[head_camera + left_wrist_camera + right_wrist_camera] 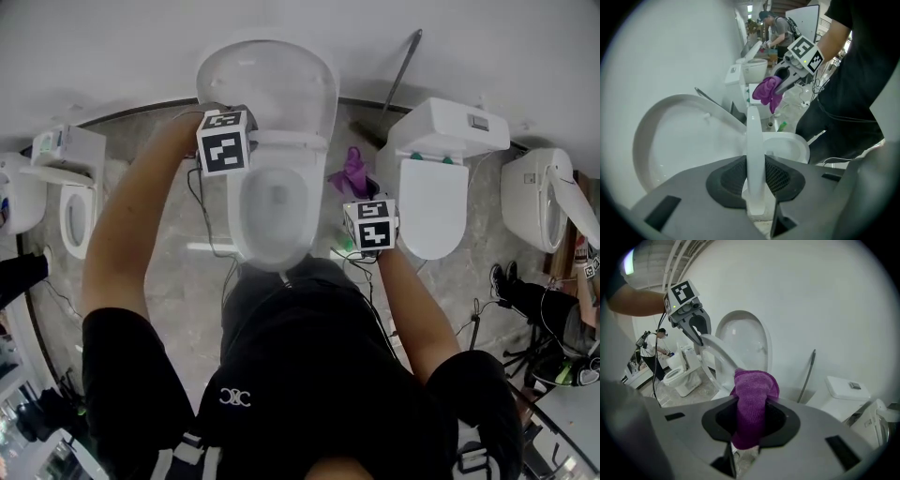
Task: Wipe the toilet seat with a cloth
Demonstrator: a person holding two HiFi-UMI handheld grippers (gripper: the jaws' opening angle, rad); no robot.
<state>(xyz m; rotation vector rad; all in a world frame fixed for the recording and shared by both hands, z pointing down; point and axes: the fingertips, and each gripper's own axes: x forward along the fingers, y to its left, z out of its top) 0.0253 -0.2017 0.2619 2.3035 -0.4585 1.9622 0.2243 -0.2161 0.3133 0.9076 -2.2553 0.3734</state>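
Note:
A white toilet stands below me, its lid up against the wall and the bowl open. My left gripper is shut on the rim of the toilet seat, which stands lifted on edge between the pads. The right gripper hovers to the right of the bowl, shut on a purple cloth that bunches up out of its jaws. In the right gripper view the left gripper pinches the raised seat. From the left gripper view, the cloth hangs beyond the seat.
Another white toilet stands close on the right, one more farther right, and one at the left. A thin pole leans on the wall. Cables trail over the tiled floor. A person works far off.

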